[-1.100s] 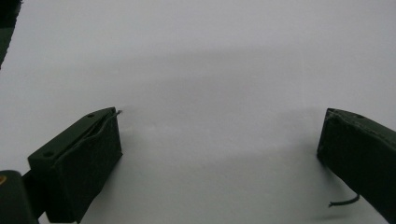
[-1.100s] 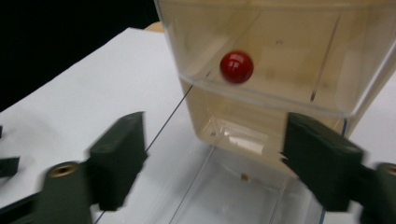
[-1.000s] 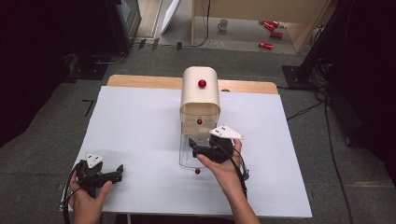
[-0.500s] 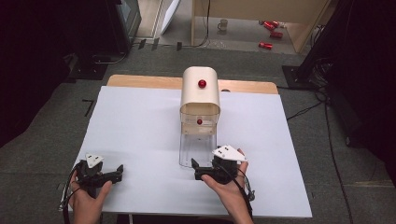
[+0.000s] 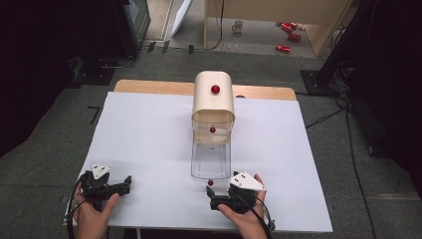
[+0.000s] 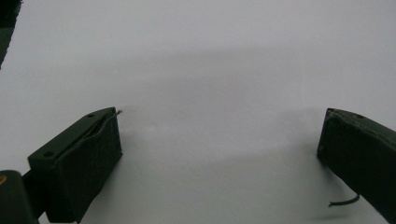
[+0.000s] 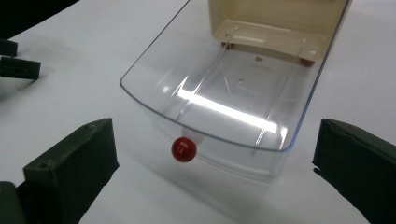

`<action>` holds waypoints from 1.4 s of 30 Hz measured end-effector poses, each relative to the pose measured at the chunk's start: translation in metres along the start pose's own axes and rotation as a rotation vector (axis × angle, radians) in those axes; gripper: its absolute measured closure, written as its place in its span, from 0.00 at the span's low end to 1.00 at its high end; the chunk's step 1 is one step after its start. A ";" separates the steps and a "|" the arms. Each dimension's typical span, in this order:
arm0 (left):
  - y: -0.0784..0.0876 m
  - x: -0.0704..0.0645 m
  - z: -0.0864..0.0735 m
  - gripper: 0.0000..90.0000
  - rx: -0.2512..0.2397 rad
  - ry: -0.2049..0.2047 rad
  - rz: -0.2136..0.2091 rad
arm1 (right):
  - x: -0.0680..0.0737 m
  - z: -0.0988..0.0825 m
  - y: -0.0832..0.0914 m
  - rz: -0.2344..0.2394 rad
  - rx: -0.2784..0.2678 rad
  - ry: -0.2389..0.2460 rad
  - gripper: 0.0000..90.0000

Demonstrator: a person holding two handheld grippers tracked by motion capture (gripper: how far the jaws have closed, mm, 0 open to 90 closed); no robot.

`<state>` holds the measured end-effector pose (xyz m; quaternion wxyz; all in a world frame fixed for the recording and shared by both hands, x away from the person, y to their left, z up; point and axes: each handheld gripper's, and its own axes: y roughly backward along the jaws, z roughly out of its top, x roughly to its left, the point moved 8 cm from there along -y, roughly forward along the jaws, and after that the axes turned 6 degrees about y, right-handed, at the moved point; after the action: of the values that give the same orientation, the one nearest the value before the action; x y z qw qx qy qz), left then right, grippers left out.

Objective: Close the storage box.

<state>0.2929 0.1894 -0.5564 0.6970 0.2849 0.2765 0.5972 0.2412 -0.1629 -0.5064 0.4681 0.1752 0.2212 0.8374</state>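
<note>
At desk centre, cream rounded cabinet (image 5: 213,96) with clear plastic drawer (image 5: 211,160) pulled fully out toward near edge, empty, red ball knob (image 7: 183,149) facing forward. Just short of that knob, right gripper (image 5: 223,198), jaws spread wide, clear of drawer, holding nothing; likely released after opening. Far off at near left corner of white desk (image 5: 149,139), left gripper (image 5: 119,186), also parked agape, empty, out of the way.

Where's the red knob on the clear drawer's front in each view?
High view: red knob lower centre, just left of the right gripper.
Right gripper view: knob centre-left, between the jaws.
Left gripper view: bare white table.
Shared landmark: clear drawer.
</note>
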 end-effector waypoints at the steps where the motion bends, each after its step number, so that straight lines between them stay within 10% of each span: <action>1: 0.000 0.000 0.000 0.00 0.000 0.000 0.000 | 0.002 -0.002 0.000 0.003 0.003 0.000 0.00; 13: 0.000 0.000 0.000 0.00 -0.001 0.000 0.000 | 0.017 -0.021 -0.015 0.025 0.063 0.010 0.02; 27: 0.000 0.000 0.000 0.00 -0.002 0.000 0.000 | 0.016 -0.029 -0.031 0.020 0.049 -0.033 0.62; 42: 0.000 0.000 0.000 0.00 -0.003 0.000 0.001 | 0.013 -0.025 -0.036 -0.018 0.048 -0.086 0.83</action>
<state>0.2929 0.1894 -0.5564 0.6972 0.2843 0.2755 0.5977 0.2478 -0.1404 -0.5452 0.4803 0.2202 0.2227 0.8193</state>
